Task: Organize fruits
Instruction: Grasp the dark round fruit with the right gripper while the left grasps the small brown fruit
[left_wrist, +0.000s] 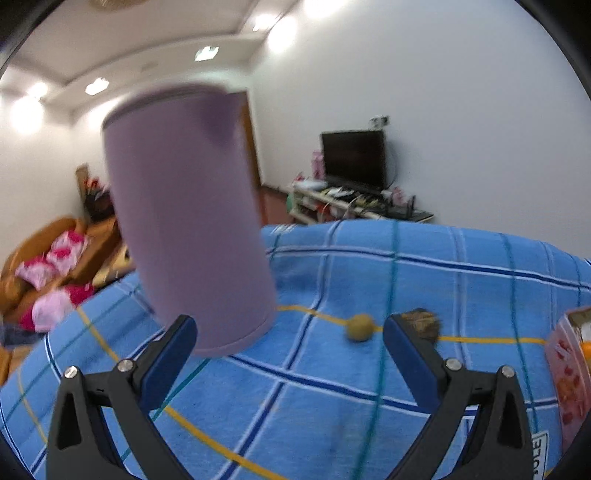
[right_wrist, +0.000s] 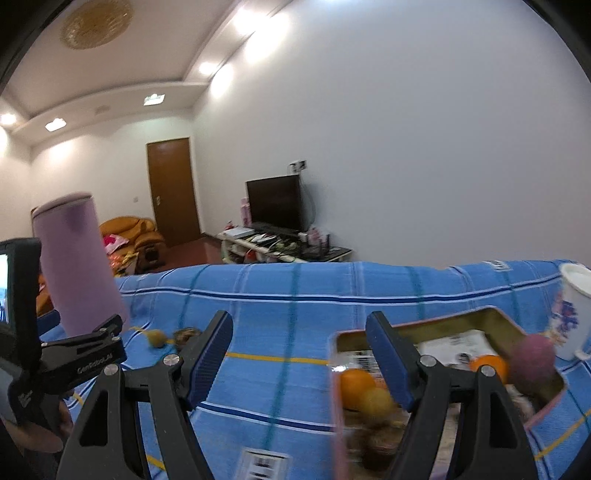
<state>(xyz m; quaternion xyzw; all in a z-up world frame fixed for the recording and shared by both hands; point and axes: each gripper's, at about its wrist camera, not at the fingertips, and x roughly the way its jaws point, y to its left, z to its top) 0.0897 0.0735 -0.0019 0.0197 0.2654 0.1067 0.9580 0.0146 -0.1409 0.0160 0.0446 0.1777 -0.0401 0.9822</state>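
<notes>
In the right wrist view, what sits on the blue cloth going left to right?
purple cylinder → small tan fruit → brown fruit → fruit tin → white floral mug.

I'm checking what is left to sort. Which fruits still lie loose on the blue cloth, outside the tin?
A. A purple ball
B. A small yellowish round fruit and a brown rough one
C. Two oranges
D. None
B: the yellowish round fruit and the brown rough one lie on the cloth; the oranges are in the tin.
</notes>
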